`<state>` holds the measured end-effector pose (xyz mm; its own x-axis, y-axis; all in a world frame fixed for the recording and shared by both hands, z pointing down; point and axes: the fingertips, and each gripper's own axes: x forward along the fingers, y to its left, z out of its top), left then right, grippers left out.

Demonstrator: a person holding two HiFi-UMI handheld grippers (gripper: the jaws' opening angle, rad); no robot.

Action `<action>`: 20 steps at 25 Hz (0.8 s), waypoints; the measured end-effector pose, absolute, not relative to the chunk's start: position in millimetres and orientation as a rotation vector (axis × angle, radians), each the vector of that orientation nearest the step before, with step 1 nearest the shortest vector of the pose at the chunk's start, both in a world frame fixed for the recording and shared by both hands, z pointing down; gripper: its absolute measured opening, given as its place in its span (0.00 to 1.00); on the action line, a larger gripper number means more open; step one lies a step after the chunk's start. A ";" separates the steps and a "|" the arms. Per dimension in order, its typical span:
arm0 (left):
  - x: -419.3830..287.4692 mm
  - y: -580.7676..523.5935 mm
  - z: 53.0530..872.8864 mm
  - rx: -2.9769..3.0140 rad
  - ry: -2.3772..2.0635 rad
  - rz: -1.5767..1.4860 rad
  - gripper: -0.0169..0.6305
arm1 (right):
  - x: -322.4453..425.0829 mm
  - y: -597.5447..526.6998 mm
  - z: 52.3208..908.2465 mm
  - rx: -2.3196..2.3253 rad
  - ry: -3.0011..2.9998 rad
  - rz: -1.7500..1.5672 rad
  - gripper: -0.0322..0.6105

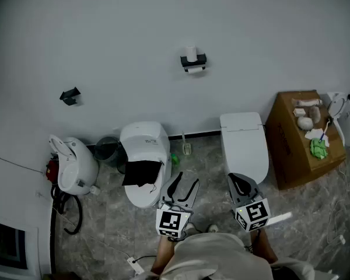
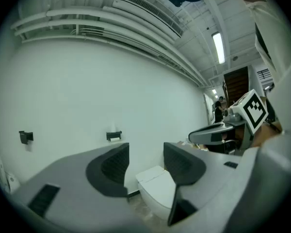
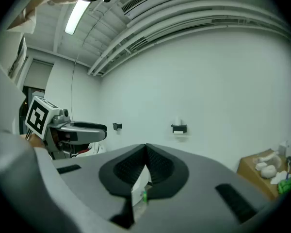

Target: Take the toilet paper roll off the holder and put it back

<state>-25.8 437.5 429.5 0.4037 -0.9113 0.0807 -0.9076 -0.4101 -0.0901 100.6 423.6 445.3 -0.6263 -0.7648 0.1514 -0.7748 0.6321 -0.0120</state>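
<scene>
- the toilet paper roll (image 1: 191, 53) is on the white wall (image 1: 116, 34), well ahead of both grippers, sitting on top of the black holder (image 1: 193, 62).
- it looks to stand on end, long axis running straight up the wall and flat end upward; it is too small in every view to make out the core.
- a small white patch shows just under the holder's black bar; whether it is a loose sheet or a second roll cannot be told.
- the left gripper (image 2: 146, 152) is held about level toward the wall, jaws a narrow way apart with nothing between the pads; through the gap shows the white toilet (image 1: 245, 147) standing below the holder.
- the right gripper (image 3: 146, 152) has its jaws brought together, tips touching, and grips nothing.
- in the head view both grippers sit low, side by side, over the marbled floor (image 1: 204, 162) and far from the roll.
- left of that toilet stands a second toilet (image 1: 141, 147) with a black cloth (image 1: 141, 172) draped over it.
- a cardboard box (image 1: 291, 142) stands to the right of the toilet, and another small black fitting (image 1: 70, 95) is on the wall far to the left.
</scene>
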 end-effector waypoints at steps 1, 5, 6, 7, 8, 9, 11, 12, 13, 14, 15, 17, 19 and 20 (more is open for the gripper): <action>-22.4 435.1 428.2 -2.606 1.684 -0.181 0.38 | 103.6 420.6 445.1 1.289 -2.718 0.118 0.04; -13.7 423.0 423.6 -2.599 1.685 -0.180 0.38 | 110.7 408.1 443.5 1.284 -2.728 0.121 0.04; -12.5 419.4 423.2 -2.594 1.688 -0.183 0.38 | 111.8 404.9 443.2 1.281 -2.732 0.122 0.05; -11.4 415.6 423.2 -2.590 1.690 -0.188 0.38 | 112.9 401.5 443.2 1.278 -2.735 0.125 0.05; -10.7 411.5 423.3 -2.586 1.691 -0.192 0.38 | 114.0 398.0 443.5 1.277 -2.737 0.126 0.04; -10.3 407.4 423.1 -2.584 1.693 -0.195 0.38 | 115.0 394.1 444.0 1.276 -2.736 0.127 0.05; -10.4 399.7 422.8 -2.583 1.697 -0.199 0.38 | 116.7 385.8 445.4 1.278 -2.730 0.130 0.05; -11.1 396.1 422.9 -2.582 1.698 -0.200 0.38 | 117.0 381.6 445.8 1.281 -2.728 0.131 0.05; -12.3 392.6 423.1 -2.582 1.700 -0.202 0.38 | 116.8 377.6 446.0 1.283 -2.727 0.133 0.05; -13.9 389.1 423.7 -2.582 1.702 -0.203 0.38 | 116.2 373.9 446.2 1.285 -2.726 0.134 0.05; -15.7 385.4 424.6 -2.582 1.703 -0.204 0.38 | 115.3 370.5 446.5 1.287 -2.725 0.134 0.04; -19.1 377.2 426.6 -2.581 1.699 -0.205 0.38 | 113.7 363.6 447.9 1.293 -2.722 0.132 0.04; -22.6 366.6 427.4 -2.581 1.692 -0.195 0.38 | 112.3 355.0 449.2 1.305 -2.711 0.126 0.04; -24.7 360.9 427.4 -2.583 1.689 -0.187 0.38 | 111.2 350.2 449.5 1.312 -2.705 0.123 0.04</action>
<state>-24.7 360.9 427.4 0.3961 -0.9152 0.0740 -0.9092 -0.4022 -0.1076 111.2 350.2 449.5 -0.6127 -0.7750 0.1549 -0.7858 0.6182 -0.0155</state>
